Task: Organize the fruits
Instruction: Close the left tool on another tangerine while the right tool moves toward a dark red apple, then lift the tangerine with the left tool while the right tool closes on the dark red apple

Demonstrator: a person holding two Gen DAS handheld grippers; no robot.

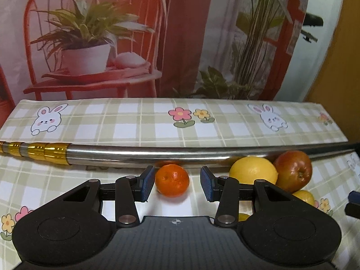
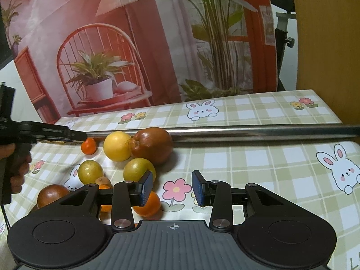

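Observation:
A small tangerine [image 1: 172, 180] lies on the checked tablecloth between the fingers of my left gripper [image 1: 177, 183], which is open around it, the left pad close to it. It also shows in the right wrist view [image 2: 89, 146]. To its right sit a yellow lemon [image 1: 253, 169] and a red-brown apple [image 1: 293, 171]. My right gripper [image 2: 172, 187] is open and empty over the cloth. An orange [image 2: 147, 204] lies by its left finger. A yellow-green fruit [image 2: 137, 168], another [image 2: 90, 171] and a brown fruit [image 2: 52, 195] lie nearby.
A steel rod [image 1: 157, 154] with gold tape at its left end runs across the table behind the fruit; it also shows in the right wrist view [image 2: 258, 131]. A printed backdrop [image 1: 180, 33] hangs behind the table. The left gripper and hand [image 2: 20, 139] show at left.

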